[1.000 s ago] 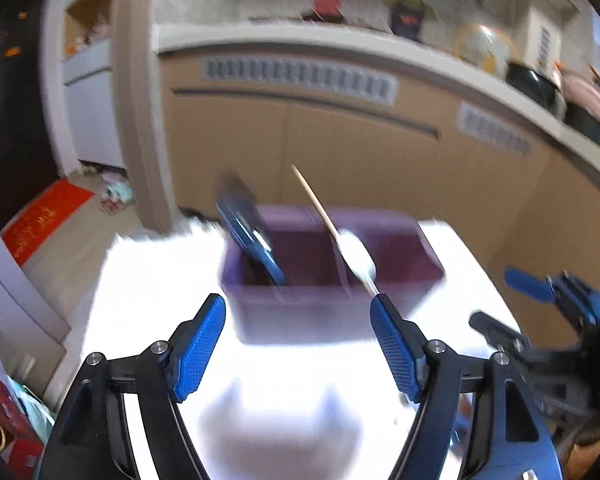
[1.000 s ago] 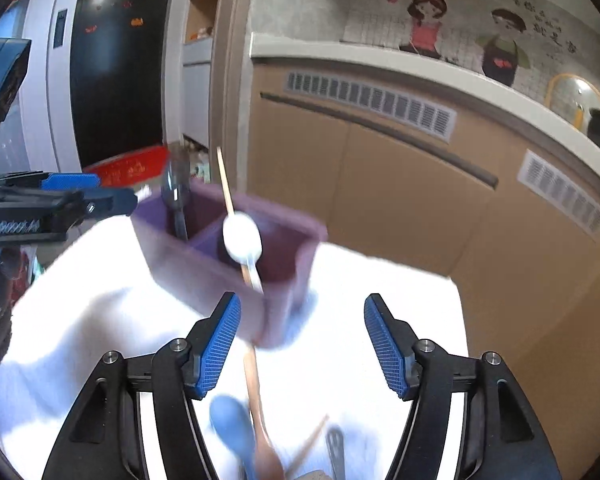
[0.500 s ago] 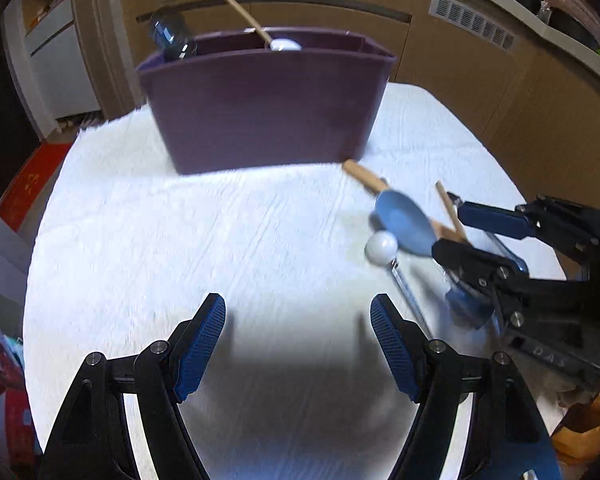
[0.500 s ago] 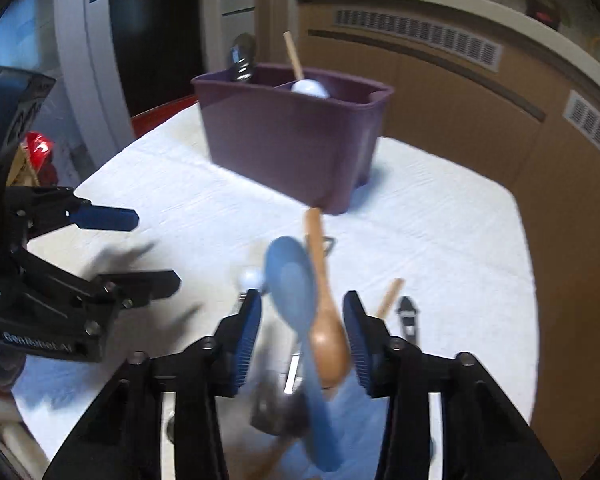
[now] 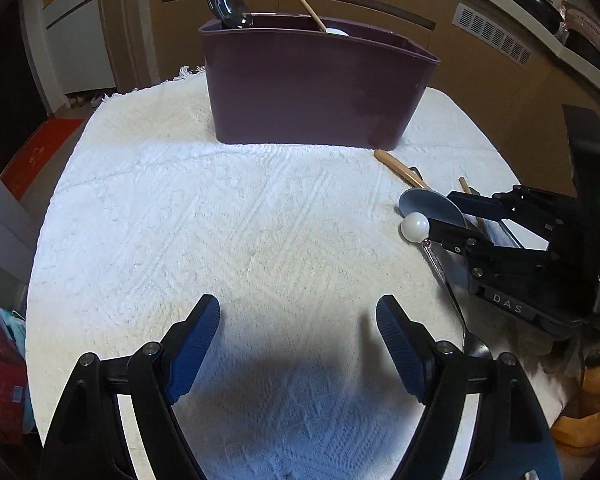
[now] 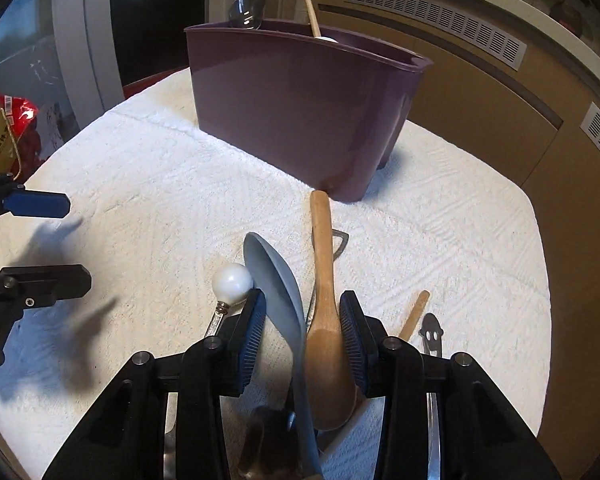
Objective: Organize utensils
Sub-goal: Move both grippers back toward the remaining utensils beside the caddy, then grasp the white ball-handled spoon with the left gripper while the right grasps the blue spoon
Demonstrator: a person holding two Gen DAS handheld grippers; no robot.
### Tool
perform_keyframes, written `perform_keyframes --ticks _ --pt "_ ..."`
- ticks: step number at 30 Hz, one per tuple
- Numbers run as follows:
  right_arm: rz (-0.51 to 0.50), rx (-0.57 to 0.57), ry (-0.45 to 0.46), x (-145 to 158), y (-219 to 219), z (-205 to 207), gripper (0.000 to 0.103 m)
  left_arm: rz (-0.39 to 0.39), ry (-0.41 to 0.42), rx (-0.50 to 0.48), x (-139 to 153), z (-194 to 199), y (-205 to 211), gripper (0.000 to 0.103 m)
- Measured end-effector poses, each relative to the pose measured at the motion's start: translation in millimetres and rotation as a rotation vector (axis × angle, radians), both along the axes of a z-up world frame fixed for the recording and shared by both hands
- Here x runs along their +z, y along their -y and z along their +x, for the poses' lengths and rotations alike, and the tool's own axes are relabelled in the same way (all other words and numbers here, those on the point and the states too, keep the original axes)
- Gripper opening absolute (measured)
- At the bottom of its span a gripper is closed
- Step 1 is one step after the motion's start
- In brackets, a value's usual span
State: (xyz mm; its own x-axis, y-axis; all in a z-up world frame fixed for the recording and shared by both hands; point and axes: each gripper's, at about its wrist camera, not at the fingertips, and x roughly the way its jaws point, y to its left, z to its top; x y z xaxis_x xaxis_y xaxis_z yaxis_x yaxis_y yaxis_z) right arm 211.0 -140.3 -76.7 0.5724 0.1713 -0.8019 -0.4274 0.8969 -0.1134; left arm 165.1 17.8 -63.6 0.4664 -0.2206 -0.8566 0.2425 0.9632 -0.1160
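While flanked by the right fingers (image 6: 254, 330), blue spoon (image 6: 278, 292) and wooden spoon (image 6: 324, 300) lie.

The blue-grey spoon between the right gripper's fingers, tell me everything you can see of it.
The blue-grey spoon looks like matte plastic, with a long oval bowl and a flat handle running back under the right gripper. It lies on the white cloth, tilted on edge, bowl toward the purple caddy. It sits between the blue fingers, pressed against the wooden spoon beside it. The fingers have just closed in around both. A white ball-ended utensil lies at its left.
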Motion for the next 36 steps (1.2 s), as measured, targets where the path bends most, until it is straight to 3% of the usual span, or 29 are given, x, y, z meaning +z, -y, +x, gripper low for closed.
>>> perform_keyframes --ticks 7,12,22,28,32,36 --pt "-0.08 0.05 0.064 5.0 -24.6 -10.0 0.04 -0.01 -0.002 0.001 0.3 -3.5 -1.8 0.078" --pt "-0.083 0.077 0.029 -0.4 -31.5 -5.2 0.04 -0.012 -0.009 0.014 -1.1 -3.5 -6.0 0.078" --pt "0.034 0.0 -0.06 4.5 -13.3 5.6 0.036 -0.019 -0.007 0.013 0.5 -8.8 -9.1 0.078" --pt "0.082 -0.077 -0.006 25.0 18.0 -13.5 0.036 -0.06 -0.002 -0.062 5.4 -11.5 11.2 0.076" --pt "0.066 -0.163 0.065 32.3 43.1 -24.7 0.036 -0.075 -0.001 -0.111 6.0 -3.8 40.6 0.049" --pt "0.099 -0.214 0.074 30.7 62.5 -29.3 0.036 -0.074 -0.059 -0.1 -6.4 15.2 61.8 0.047"
